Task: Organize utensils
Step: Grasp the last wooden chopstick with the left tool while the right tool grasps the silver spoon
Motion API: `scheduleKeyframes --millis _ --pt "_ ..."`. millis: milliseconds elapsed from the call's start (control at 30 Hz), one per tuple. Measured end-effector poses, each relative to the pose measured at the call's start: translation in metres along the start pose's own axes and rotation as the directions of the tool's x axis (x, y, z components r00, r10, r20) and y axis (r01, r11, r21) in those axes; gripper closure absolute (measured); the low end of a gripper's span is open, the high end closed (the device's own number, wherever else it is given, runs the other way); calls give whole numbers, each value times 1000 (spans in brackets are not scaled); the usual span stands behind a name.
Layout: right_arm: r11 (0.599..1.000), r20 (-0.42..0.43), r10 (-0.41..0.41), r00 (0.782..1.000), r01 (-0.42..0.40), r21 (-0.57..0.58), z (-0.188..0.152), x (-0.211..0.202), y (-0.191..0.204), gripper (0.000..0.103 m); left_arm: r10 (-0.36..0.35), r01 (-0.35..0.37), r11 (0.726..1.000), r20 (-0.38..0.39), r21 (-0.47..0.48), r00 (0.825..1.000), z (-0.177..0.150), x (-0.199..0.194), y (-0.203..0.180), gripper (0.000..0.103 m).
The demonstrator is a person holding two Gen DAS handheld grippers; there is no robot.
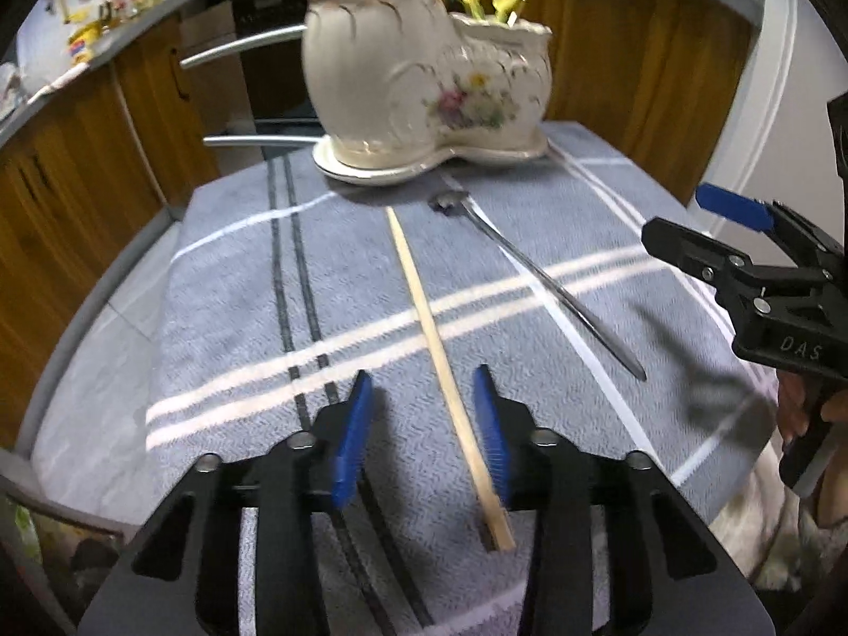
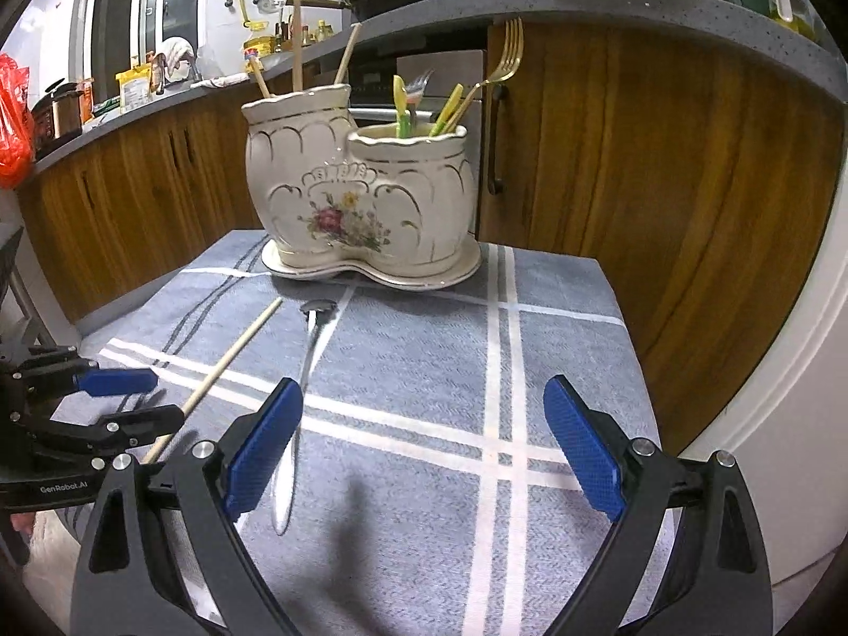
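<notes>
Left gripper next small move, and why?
Probably close the left gripper on the pale wooden chopstick: it lies flat on the grey striped cloth, its near end between the open blue pads, against the right one. Nothing is held yet.

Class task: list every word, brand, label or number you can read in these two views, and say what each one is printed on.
"DAS": on the black body of the right gripper, seen from the left wrist.
"GenRobot.AI": on the black body of the left gripper, seen from the right wrist.
Raised lettering on the ceramic utensil holder: too blurred to read.
Packets and bottles on the counter: too small to read.
</notes>
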State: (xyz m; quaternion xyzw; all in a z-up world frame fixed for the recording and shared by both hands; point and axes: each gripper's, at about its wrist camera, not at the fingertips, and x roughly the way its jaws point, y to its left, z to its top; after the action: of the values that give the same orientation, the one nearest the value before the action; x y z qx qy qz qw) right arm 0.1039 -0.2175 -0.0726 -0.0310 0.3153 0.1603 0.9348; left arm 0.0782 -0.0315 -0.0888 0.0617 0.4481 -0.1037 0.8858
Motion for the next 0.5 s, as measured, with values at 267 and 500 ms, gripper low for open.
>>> scheduleKeyframes --millis 267,500 --pt "997 -43 66 997 -67 -25 1 7 10 19 1 4 998 -79 55 997 10 7 -3 81" --pt "982 -175 169 970 -182 -56 18 39 36 52 9 -4 998 -82 60 997 2 -1 11 97"
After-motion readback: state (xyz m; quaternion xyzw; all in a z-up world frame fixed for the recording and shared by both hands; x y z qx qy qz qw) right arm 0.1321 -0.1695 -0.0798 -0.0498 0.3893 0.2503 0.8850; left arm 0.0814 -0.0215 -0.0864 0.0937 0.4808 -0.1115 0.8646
